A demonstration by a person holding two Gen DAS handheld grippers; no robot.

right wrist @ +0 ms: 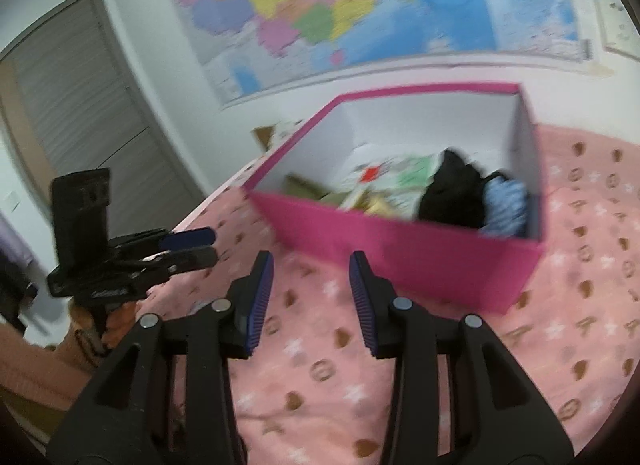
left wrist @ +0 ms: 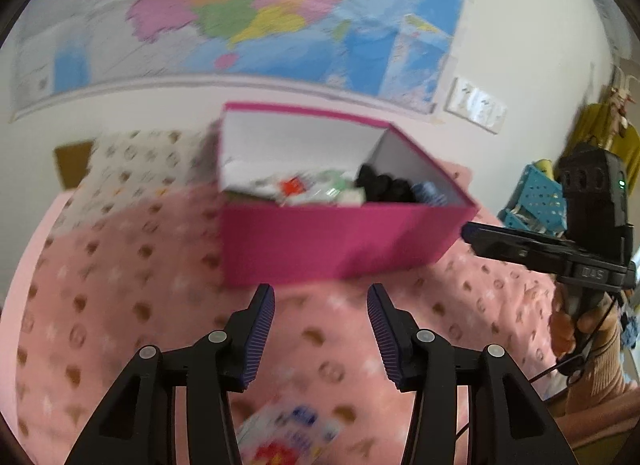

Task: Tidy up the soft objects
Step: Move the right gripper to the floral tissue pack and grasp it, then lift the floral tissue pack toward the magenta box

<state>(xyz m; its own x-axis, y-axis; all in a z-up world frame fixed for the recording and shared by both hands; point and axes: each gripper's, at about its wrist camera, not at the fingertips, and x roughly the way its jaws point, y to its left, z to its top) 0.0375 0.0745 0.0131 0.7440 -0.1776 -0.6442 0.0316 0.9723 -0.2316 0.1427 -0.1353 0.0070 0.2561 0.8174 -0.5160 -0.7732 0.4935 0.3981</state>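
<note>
Hovering over the bed, both grippers empty before the pink box.

Left gripper (left wrist: 321, 297) and right gripper (right wrist: 311, 267) each hang with jaws spread, holding nothing. Pink box (left wrist: 332, 241) sits on the pink patterned bedspread (right wrist: 320, 377), already holding a black soft item (right wrist: 452, 193), a blue-striped one (right wrist: 506, 205) and some packets (blurred, contents uncertain). A printed packet (left wrist: 288, 433) lies on the bedspread below the left gripper, likely still to sort. Task looks partly done. Room: wall map (left wrist: 248, 13), grey door (right wrist: 80, 105), patterned pillow (left wrist: 136, 173), blue basket (left wrist: 536, 201).
</note>
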